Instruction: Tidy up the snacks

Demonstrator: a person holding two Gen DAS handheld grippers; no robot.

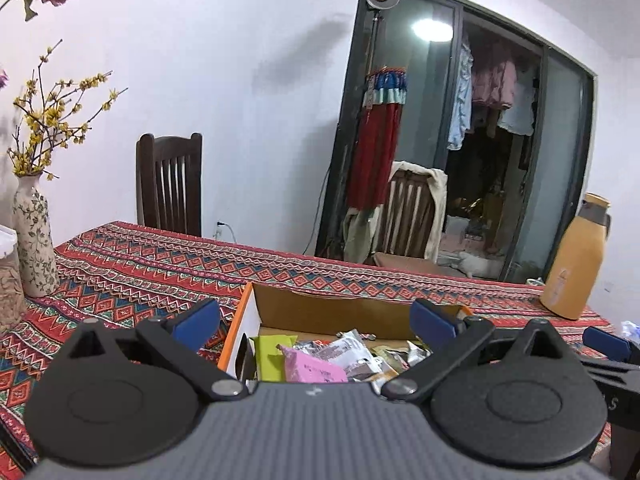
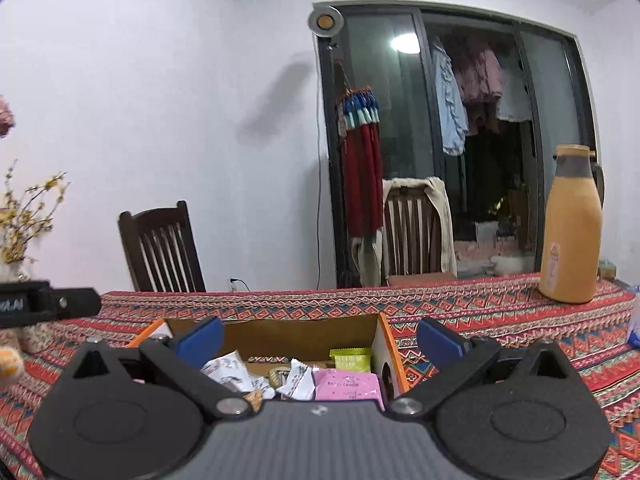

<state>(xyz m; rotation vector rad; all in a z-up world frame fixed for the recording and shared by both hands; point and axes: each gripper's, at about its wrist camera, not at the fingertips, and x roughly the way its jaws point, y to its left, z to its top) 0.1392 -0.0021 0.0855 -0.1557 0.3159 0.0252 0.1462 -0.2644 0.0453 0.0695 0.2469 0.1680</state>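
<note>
The snacks sit loose in an open cardboard box (image 1: 320, 312), which lies ahead of and below both sets of jaws on the patterned surface (image 1: 140, 264). A pink packet (image 1: 316, 368) and a lime-green packet (image 1: 268, 350) lie between the left jaws' line of sight, beside crumpled silvery wrappers (image 1: 348, 346); what the wrappers hold is hard to make out. In the right wrist view the same pink packet (image 2: 348, 386) lies just ahead between the jaws, a green one (image 2: 352, 360) behind it.

The left gripper (image 1: 316, 318) has its jaws spread fully wide, holding nothing. The right gripper (image 2: 320, 338) is likewise wide apart and empty-handed.

Right of the jaws stands a tan bottle (image 2: 570, 228); left, a flowered vase (image 1: 34, 240). A dark chair (image 1: 170, 182) stands beyond the surface.
</note>
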